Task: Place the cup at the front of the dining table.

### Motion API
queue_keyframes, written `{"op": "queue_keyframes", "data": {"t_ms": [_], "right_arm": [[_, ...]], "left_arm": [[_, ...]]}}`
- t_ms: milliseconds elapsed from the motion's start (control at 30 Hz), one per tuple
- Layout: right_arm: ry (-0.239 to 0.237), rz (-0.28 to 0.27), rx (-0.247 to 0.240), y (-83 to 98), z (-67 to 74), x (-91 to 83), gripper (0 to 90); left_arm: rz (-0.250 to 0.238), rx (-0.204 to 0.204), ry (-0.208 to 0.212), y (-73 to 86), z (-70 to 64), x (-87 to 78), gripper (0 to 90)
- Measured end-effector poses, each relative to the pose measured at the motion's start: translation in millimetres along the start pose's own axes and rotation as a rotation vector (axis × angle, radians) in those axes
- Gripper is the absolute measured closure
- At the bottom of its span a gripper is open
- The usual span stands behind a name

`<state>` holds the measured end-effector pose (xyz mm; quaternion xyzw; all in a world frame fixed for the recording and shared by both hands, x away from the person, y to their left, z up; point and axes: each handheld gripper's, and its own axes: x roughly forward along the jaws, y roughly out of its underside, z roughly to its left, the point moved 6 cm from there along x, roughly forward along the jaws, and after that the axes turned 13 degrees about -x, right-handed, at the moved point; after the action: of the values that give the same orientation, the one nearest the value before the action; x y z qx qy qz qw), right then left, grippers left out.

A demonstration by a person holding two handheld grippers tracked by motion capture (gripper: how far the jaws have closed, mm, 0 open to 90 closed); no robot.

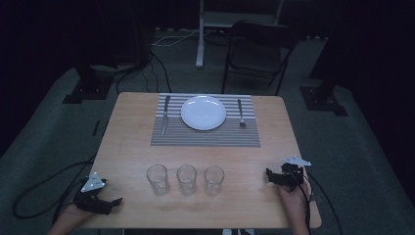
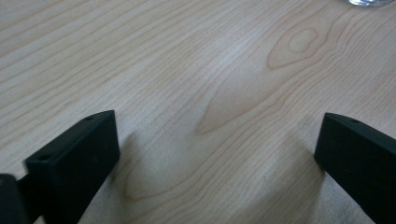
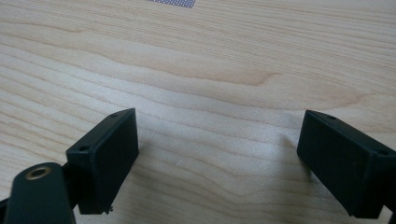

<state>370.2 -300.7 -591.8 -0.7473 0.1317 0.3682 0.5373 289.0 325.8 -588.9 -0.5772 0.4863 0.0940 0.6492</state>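
both tongs (image 1: 116, 201) (image 1: 268, 173) gape empty; glasses (image 1: 186, 179) unlabelled

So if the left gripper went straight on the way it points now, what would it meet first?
Probably the nearest, leftmost glass. The left gripper is open over bare table, with a glass base at the top right edge of its view, so it might pass just beside it.

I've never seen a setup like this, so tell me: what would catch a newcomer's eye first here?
Probably the place setting at the far side of the wooden table: a white plate on a striped placemat, with a knife to its left and a fork to its right. Nearer the person, three empty glasses stand in a row, flanked by the left gripper and right gripper, both open on the tabletop.
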Motion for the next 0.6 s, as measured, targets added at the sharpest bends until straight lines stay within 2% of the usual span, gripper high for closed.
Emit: {"op": "queue_keyframes", "data": {"t_ms": [100,233,433,600], "right_arm": [[0.000,0.000,-0.001,0.1,0.0,-0.1,12.4],[0.000,0.000,-0.001,0.1,0.0,-0.1,12.4],[0.000,0.000,-0.001,0.1,0.0,-0.1,12.4],[0.000,0.000,-0.001,0.1,0.0,-0.1,12.4]], "left_arm": [[0.000,-0.013,0.009,-0.9,-0.7,0.1,3.0],[0.010,-0.030,0.044,-2.4,-4.1,-0.3,3.0],[0.036,-0.002,0.056,-4.7,-11.8,2.4,3.0],[0.040,0.013,0.073,-8.6,-18.3,3.4,3.0]]}}
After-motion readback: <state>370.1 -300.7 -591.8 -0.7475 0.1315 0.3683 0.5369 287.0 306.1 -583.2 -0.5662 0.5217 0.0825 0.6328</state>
